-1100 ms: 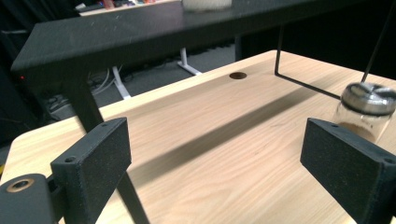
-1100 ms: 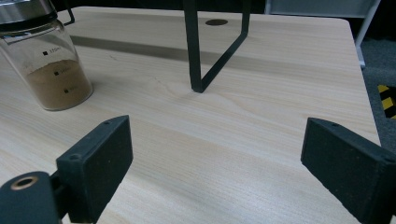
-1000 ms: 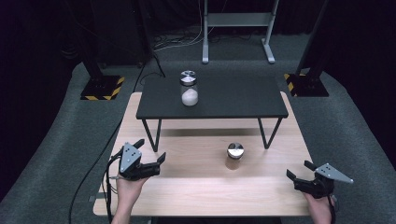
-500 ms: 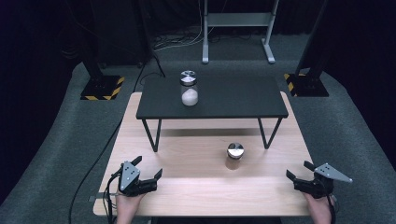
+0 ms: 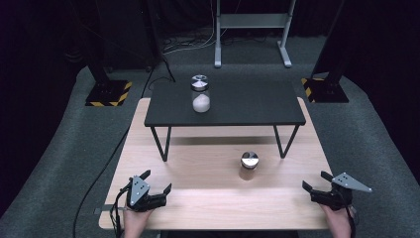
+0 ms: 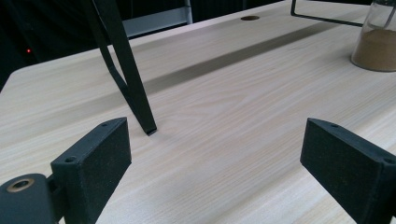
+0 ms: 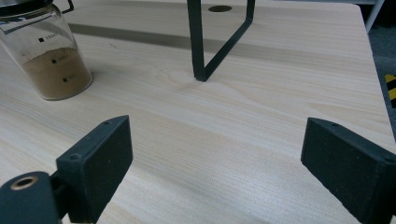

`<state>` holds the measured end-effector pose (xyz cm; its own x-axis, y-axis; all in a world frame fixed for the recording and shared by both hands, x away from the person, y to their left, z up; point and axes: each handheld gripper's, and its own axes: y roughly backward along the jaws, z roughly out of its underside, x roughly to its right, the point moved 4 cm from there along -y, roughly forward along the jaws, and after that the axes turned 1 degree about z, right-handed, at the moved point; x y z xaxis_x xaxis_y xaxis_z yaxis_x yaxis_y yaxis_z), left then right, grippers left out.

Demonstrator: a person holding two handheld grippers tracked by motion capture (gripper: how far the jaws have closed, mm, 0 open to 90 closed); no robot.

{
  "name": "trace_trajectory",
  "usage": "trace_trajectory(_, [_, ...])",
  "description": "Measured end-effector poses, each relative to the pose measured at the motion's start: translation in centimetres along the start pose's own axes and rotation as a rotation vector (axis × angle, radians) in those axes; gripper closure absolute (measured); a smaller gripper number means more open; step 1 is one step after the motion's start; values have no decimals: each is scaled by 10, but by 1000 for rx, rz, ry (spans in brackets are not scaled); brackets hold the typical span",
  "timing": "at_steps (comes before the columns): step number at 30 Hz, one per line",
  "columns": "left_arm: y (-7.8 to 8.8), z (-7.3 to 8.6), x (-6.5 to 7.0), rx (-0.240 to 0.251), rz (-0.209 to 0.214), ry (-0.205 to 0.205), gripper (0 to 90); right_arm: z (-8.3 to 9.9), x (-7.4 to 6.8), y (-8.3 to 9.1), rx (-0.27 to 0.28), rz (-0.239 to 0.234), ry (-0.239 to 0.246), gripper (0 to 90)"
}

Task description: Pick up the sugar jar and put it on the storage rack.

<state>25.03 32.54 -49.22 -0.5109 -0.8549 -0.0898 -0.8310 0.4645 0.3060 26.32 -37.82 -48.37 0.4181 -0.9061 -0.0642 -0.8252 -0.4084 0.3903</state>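
brown-powder jar (image 5: 249,166): on wooden table (image 5: 208,208), just in front of black riser shelf (image 5: 225,104) | handling: glass, rigid, smooth, breakable, likely light | take hold: mid-wall below lid | left gripper (image 5: 153,191): jaws apart, empty | right gripper (image 5: 314,187): jaws apart, empty

Pale wooden table (image 5: 208,198) with smooth matt grain; clear glossy glass jar (image 7: 51,56) of brown powder; matt black metal stand (image 5: 225,106); rough matt black gripper pads (image 6: 105,158)
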Motion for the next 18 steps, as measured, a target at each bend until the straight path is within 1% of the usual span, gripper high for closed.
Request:
trace_trajectory(5, [0, 1, -3, -6, 6, 17, 80, -1, 0, -1, -5, -1, 3, 75])
trace_trajectory(11, [-1, 1, -3, -10, 9, 7, 84, 0, 0, -1, -1, 2, 3, 75])
trace_trajectory(18, [-3, 1, -5, -19, 11, 2, 86, -3, 0, -3, -15, 3, 0, 74])
